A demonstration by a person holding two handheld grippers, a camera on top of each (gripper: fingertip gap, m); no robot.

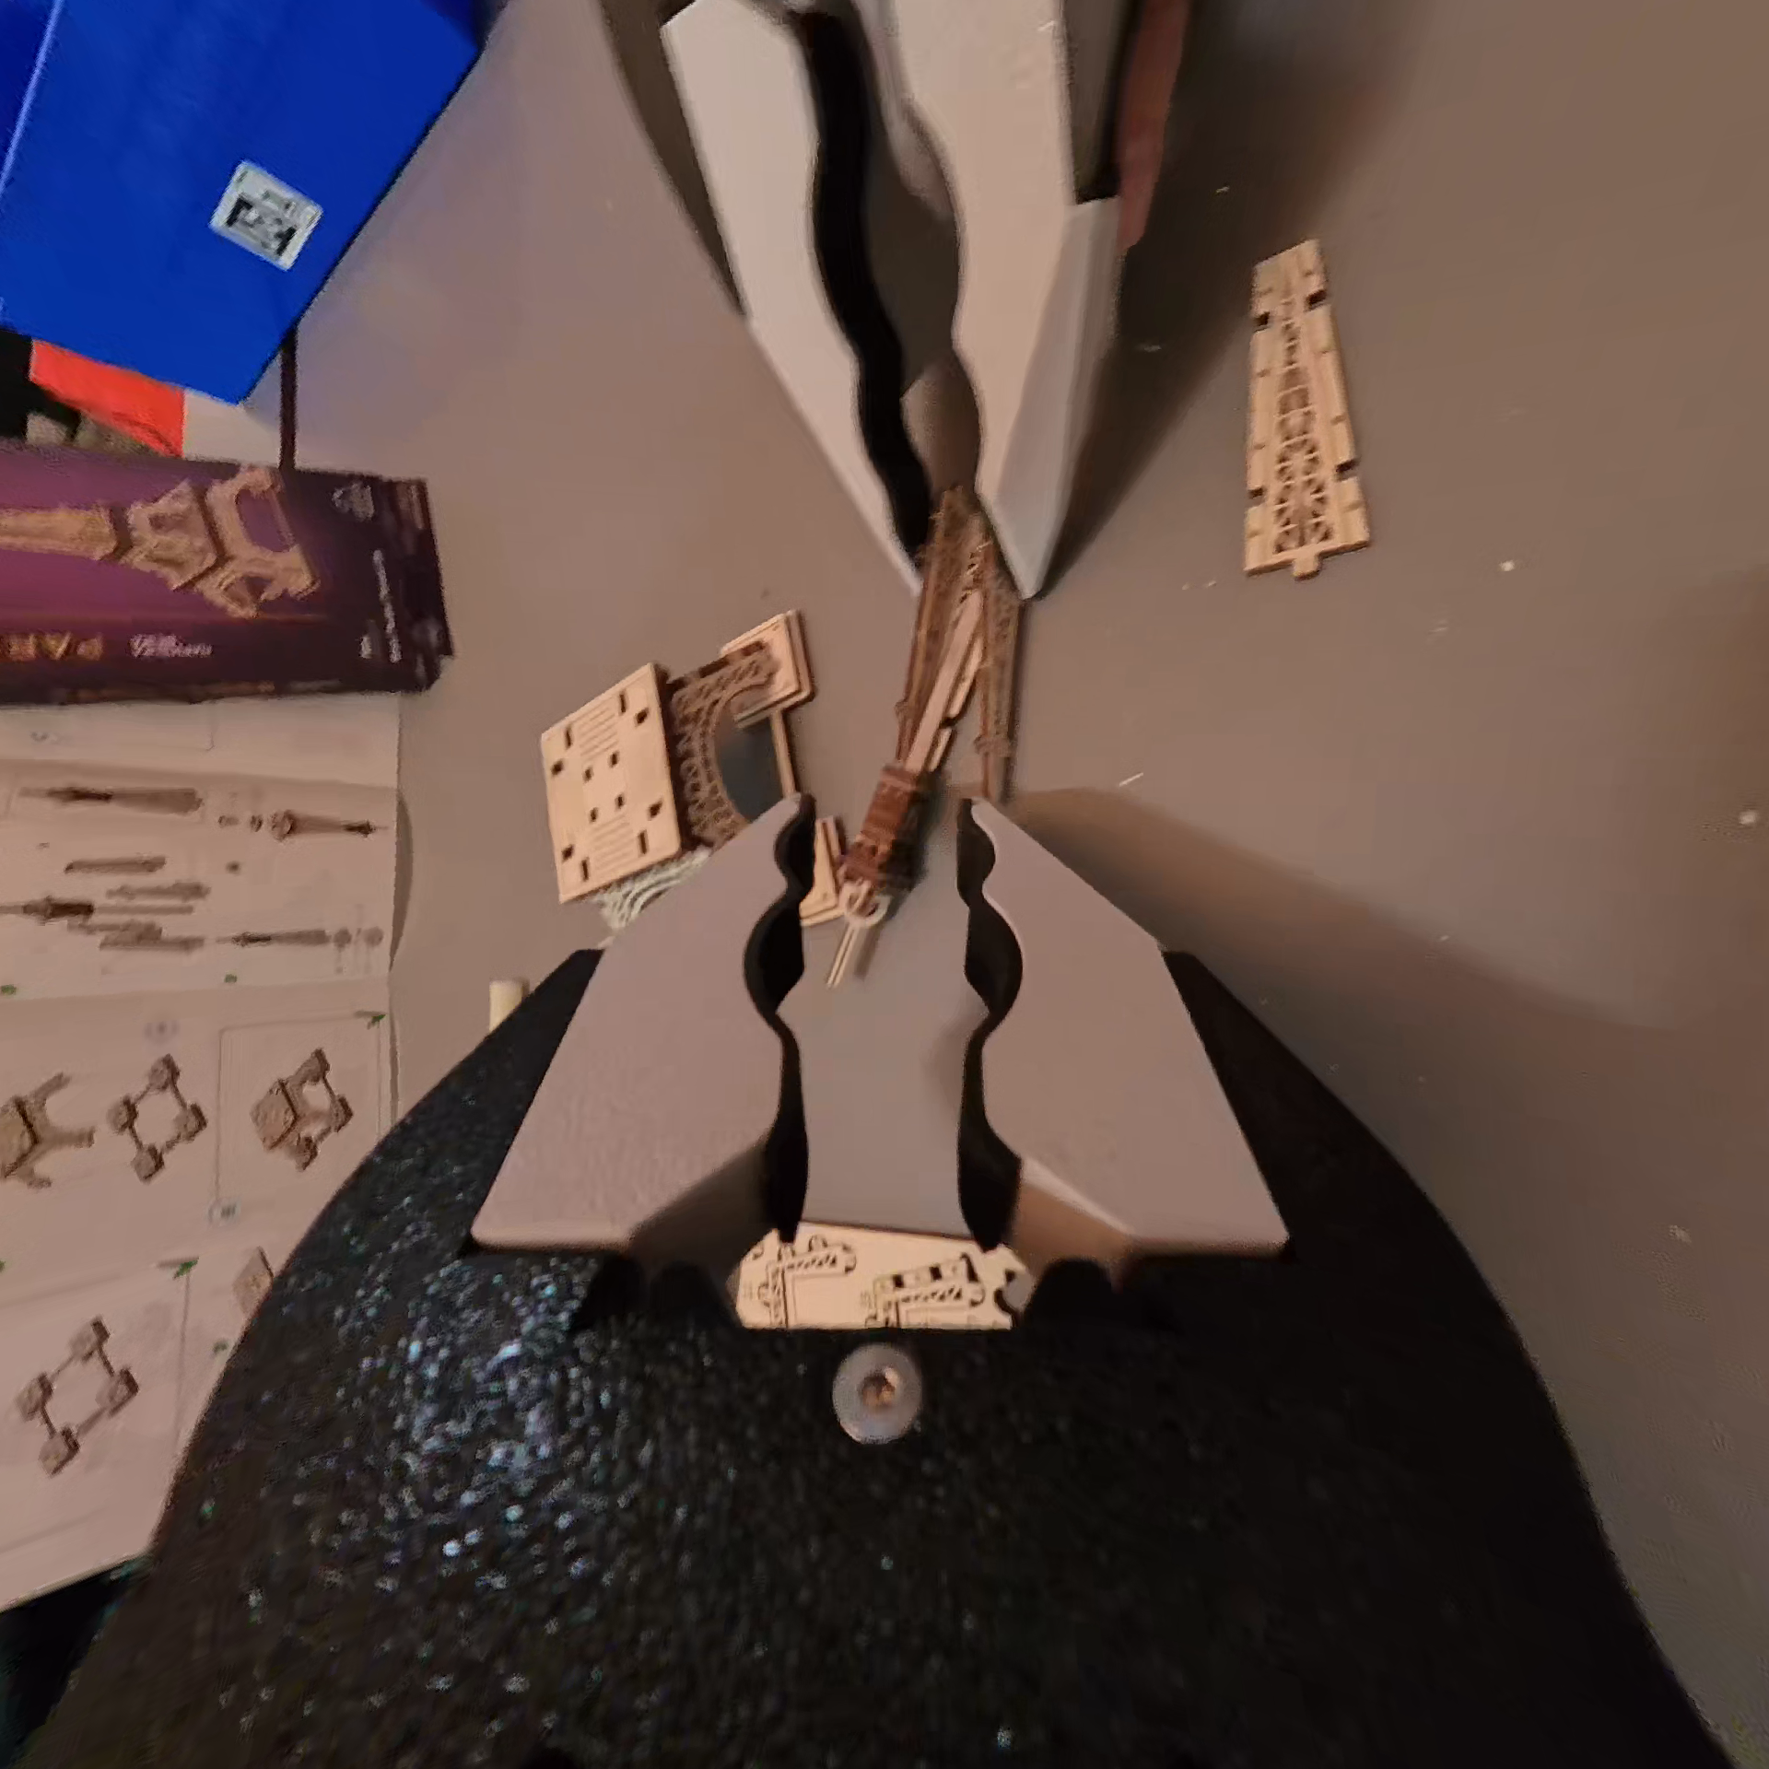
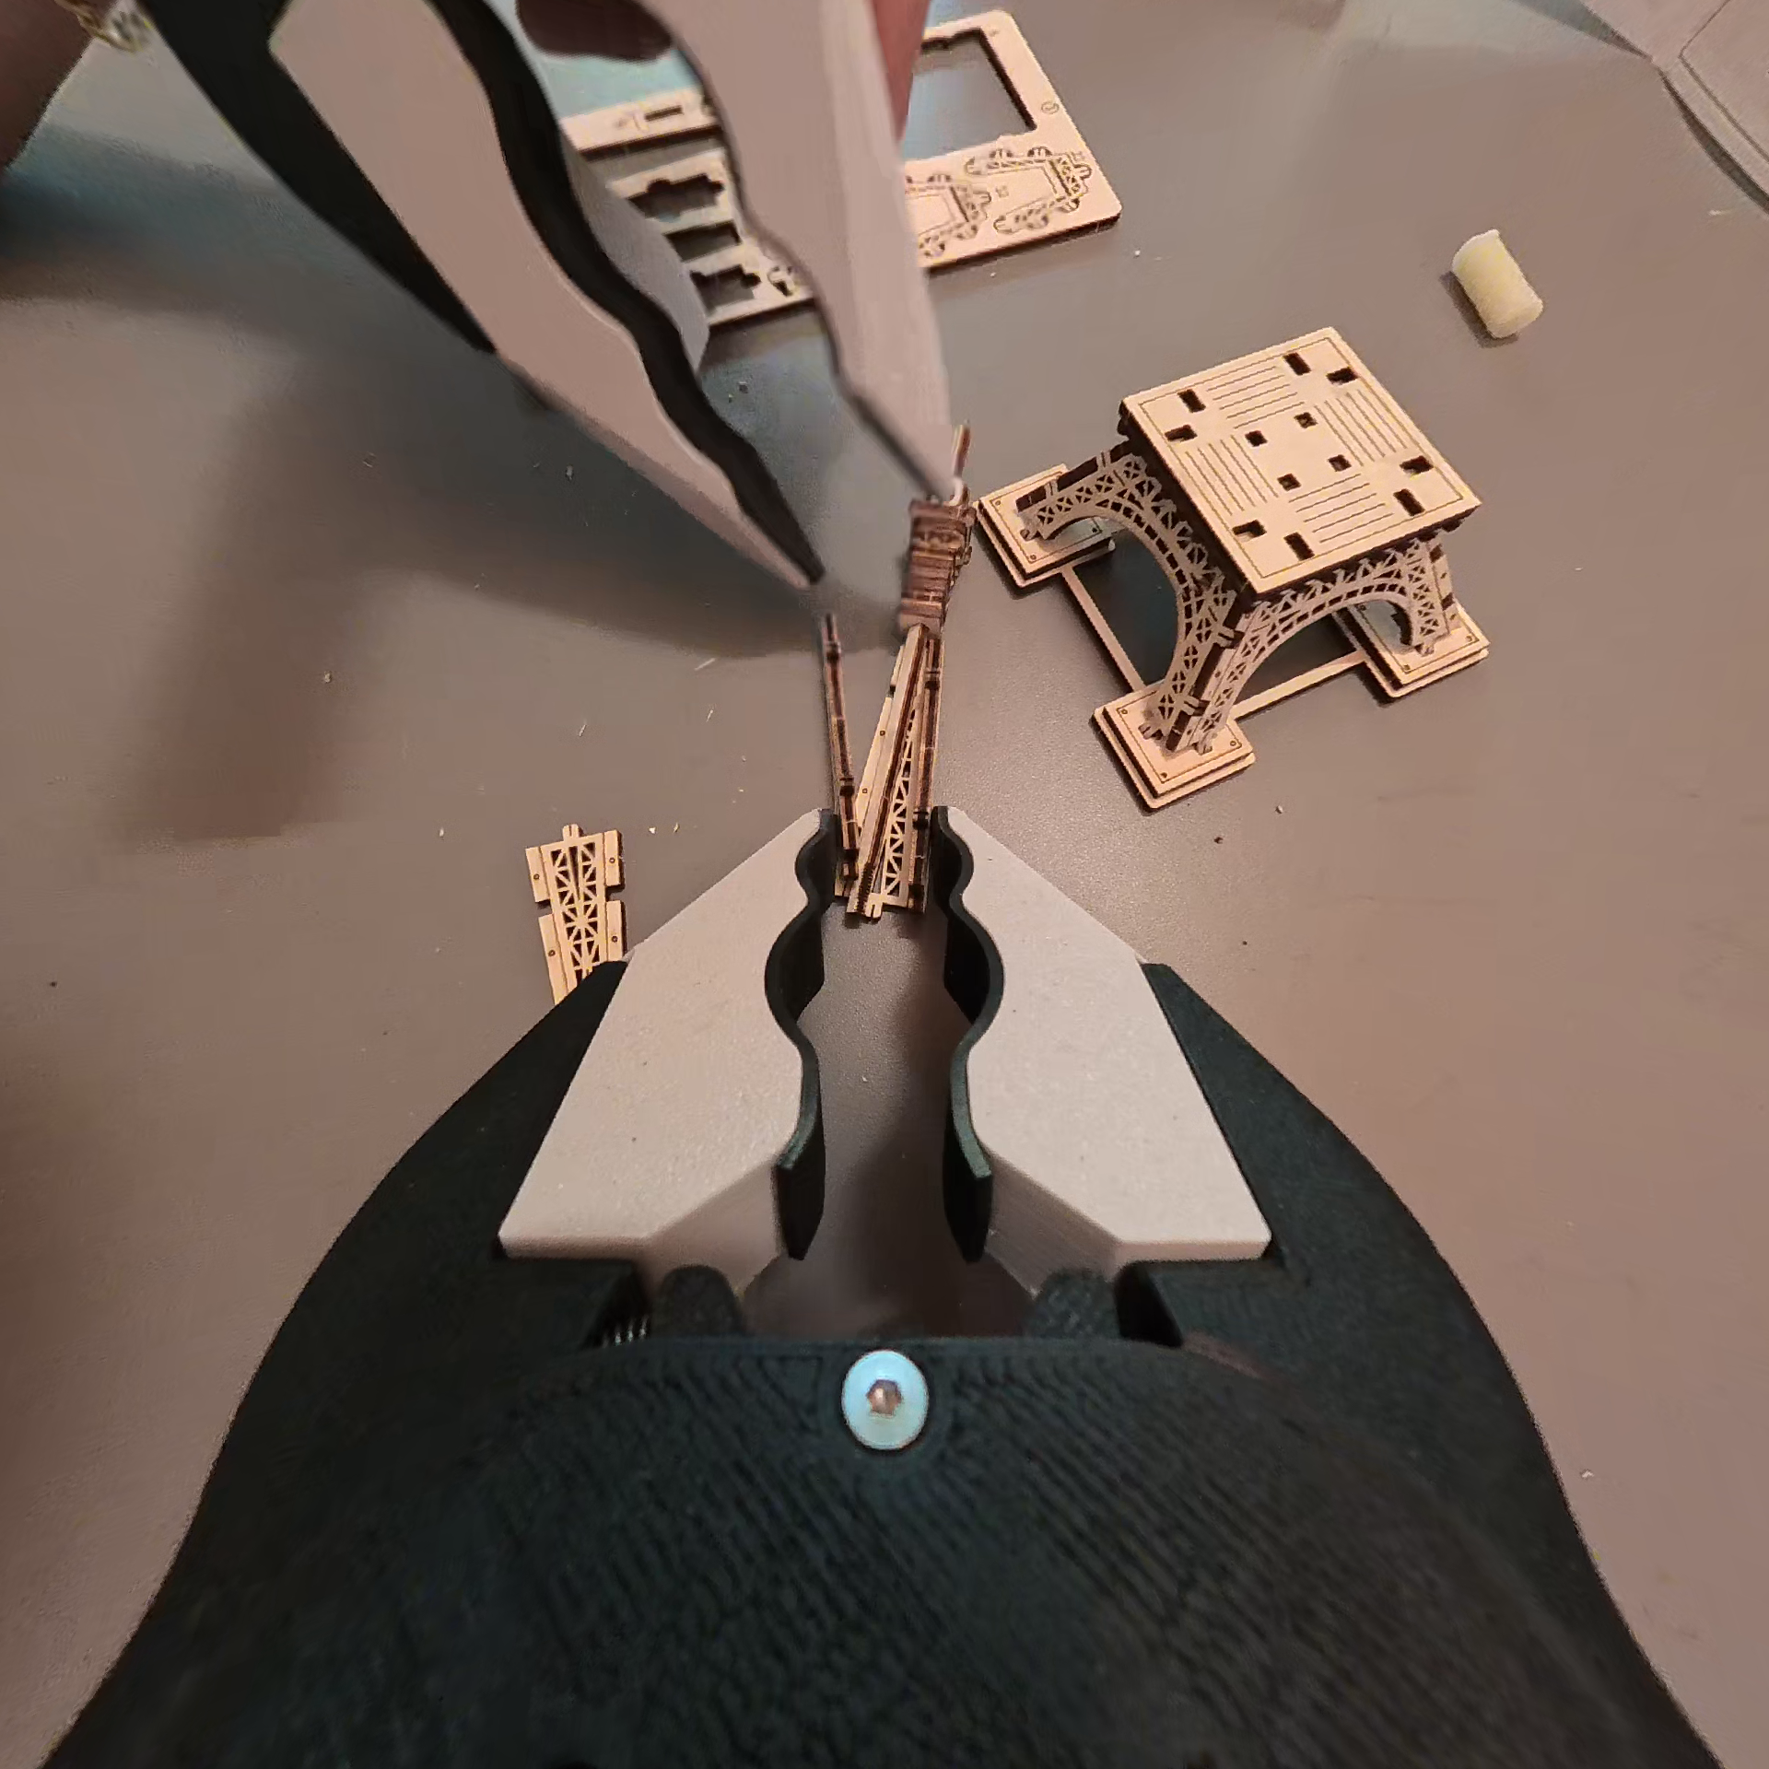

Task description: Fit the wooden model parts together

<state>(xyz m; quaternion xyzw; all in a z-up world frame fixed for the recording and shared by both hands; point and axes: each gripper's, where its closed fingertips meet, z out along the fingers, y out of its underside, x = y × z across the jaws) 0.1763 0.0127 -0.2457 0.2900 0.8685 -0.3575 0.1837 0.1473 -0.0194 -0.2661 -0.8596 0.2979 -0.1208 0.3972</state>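
Observation:
My right gripper is shut on the wide end of a slim wooden lattice tower section. It holds the section off the grey table, pointing away, and one side panel splays out from the rest. The section's dark brown spire end reaches between the fingers of my left gripper. In the left wrist view my left gripper is open, with the spire in the gap beside one finger. The right gripper comes in from the top, holding the section.
The arched tower base stands to the right, and shows in the left wrist view. A flat lattice panel lies apart. A cut-out wooden sheet, a cream cylinder, a purple box, a blue box and instruction sheets lie around. Some 6 cm of space lies between my two pairs of fingers. It is some 15 cm from my left tips to the cream cylinder.

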